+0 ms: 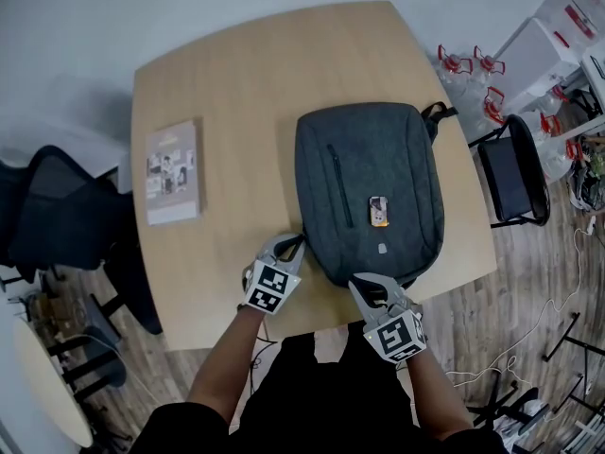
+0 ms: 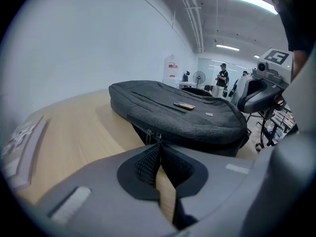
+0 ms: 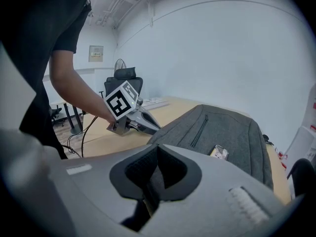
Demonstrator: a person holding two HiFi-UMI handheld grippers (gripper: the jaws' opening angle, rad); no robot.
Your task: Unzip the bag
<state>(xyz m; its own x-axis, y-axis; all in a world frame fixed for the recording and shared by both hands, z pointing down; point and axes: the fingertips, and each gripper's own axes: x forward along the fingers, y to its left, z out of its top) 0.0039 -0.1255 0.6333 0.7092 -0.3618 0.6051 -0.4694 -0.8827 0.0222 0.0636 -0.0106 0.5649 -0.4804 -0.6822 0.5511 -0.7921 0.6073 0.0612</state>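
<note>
Grey fabric backpack (image 1: pixel 369 192) lies by the light wooden table's (image 1: pixel 236 83) front edge. Left gripper (image 2: pixel 159 144) is closed at the metal zip pulls (image 2: pixel 153 135), hold unconfirmed. Right gripper (image 3: pixel 157 149) is closed, empty, at the bag's near edge. Step: grasping. Next: verify the pinch, then draw along the zip.

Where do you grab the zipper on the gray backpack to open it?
Grab the little metal zipper pulls, not the cloth. They hang off the side seam at the backpack's near-left corner, facing the person. So coming in low over the table from the near side and pinching them flat looks best. The left gripper points right at them.
</note>
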